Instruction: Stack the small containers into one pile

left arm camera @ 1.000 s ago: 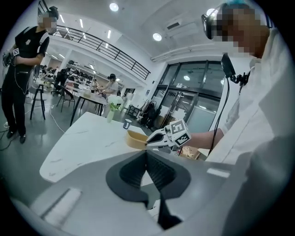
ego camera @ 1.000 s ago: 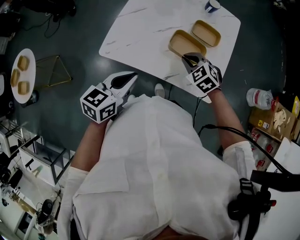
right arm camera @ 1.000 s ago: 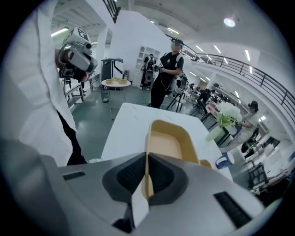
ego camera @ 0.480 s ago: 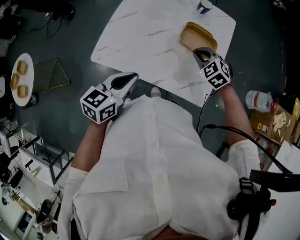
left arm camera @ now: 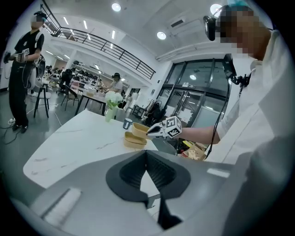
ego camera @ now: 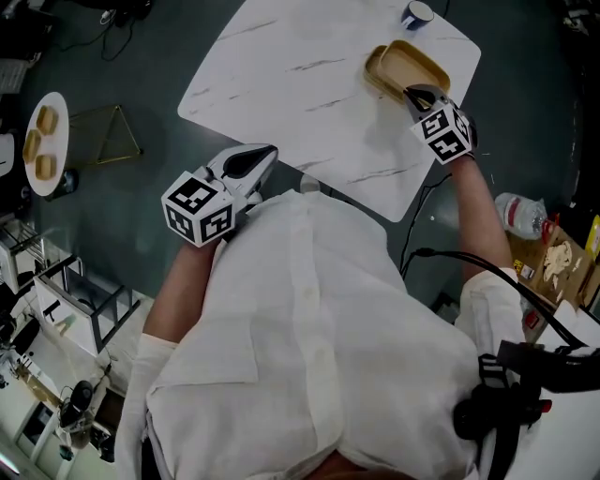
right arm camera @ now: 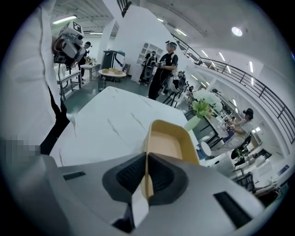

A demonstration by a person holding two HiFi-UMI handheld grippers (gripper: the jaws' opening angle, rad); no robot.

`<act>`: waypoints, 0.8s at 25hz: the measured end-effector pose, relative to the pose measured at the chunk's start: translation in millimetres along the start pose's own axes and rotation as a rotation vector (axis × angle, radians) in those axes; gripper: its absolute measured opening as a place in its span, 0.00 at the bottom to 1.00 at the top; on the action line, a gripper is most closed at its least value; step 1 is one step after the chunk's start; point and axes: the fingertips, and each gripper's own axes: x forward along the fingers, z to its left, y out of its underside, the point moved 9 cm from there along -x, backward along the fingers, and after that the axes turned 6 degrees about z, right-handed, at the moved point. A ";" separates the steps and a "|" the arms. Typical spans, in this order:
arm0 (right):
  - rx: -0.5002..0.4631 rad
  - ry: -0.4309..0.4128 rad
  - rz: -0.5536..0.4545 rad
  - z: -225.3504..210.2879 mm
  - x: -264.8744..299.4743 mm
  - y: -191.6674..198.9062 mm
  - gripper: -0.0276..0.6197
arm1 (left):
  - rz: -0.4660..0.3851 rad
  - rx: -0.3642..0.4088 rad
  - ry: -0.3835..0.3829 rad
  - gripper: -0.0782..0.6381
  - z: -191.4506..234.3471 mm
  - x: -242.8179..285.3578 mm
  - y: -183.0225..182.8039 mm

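The held container (ego camera: 412, 64) was found open side up at the far right of the table (ego camera: 281, 84), overlapping a second container (ego camera: 378, 67) beneath it; whether the two touched could not be told; its long axis was seen running away from the right gripper (ego camera: 419, 94), in line with the jaws; a blue cup (ego camera: 417, 13) was noted just beyond; the right gripper's jaws were found nearly together, pinched on the container's thin side wall at its near end; the left gripper (ego camera: 270, 150) was held off the table beside the person's shirt, jaws pressed together with nothing between them.
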 end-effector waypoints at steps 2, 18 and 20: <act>0.001 -0.012 0.006 -3.2 8.8 5.0 0.07 | 0.002 -0.004 -0.008 0.12 -2.7 4.7 -0.2; 0.003 -0.083 0.030 -5.9 61.6 6.8 0.07 | 0.009 -0.037 -0.085 0.12 -2.6 7.8 0.8; -0.002 -0.095 0.034 -5.2 65.1 6.4 0.07 | 0.009 -0.043 -0.090 0.12 -0.2 6.2 0.5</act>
